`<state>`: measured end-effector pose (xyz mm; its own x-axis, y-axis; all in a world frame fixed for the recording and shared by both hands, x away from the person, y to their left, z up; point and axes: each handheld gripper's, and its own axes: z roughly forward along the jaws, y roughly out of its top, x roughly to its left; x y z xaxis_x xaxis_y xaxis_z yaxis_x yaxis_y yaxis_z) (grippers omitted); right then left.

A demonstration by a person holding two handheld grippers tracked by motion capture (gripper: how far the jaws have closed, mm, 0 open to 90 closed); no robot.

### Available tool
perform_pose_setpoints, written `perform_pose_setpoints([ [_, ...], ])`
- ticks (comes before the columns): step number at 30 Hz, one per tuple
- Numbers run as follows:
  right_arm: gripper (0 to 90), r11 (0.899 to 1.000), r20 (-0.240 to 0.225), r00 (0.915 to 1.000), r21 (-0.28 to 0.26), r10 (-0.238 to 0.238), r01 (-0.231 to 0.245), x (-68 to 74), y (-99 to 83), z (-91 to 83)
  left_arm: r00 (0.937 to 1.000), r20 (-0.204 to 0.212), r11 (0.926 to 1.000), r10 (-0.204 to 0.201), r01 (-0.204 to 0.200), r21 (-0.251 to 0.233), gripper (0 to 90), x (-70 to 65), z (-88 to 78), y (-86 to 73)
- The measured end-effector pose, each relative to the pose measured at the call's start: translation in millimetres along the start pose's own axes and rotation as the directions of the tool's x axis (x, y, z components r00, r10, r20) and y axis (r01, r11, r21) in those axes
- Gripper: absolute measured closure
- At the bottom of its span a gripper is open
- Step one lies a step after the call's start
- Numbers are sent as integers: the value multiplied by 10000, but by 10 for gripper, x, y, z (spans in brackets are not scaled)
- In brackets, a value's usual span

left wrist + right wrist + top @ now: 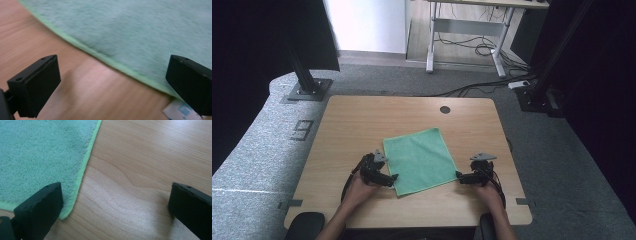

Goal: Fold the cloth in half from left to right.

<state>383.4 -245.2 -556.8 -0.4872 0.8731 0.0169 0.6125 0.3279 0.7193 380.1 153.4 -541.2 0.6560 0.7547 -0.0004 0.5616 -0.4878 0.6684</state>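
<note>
cloth [419, 160]: green, flat on table [352, 125], centre toward 6 o'clock. left gripper [393, 177]: jaws spread, at cloth's 7 o'clock corner. right gripper [459, 175]: jaws spread, at its 4 o'clock corner. white tag [178, 110] by left jaw.

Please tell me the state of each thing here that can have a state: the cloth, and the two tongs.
Green cloth: spread flat on the table, unfolded, not gripped.
Left tongs: jaws wide open, at the cloth's near left corner.
Right tongs: jaws wide open, at the cloth's near right corner.
White label: lying at the cloth's corner, partly behind a jaw.
</note>
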Motion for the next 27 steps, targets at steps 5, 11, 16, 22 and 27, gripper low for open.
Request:
perform_pose_setpoints([
  [5,0,10000,1,10000,1,-11,11,-1,0,1,9986,78,9985,-514,516,-177,0,163,10,49],
  [11,0,10000,10,10000,2,-16,16,0,-1,0,9977,-210,9975,-640,634,-298,0,327,40,168],
  [16,0,10000,31,10000,-5,-7,7,1,-1,-1,9957,-541,9967,-746,727,-370,0,505,82,282],
  [22,0,10000,28,10000,-4,-4,4,1,-1,-1,9905,-864,9932,-1071,1026,-552,3,704,132,383],
  [27,0,10000,28,10000,-3,-4,4,1,-1,-1,9856,-1035,9896,-1336,1270,-673,5,826,211,472],
])
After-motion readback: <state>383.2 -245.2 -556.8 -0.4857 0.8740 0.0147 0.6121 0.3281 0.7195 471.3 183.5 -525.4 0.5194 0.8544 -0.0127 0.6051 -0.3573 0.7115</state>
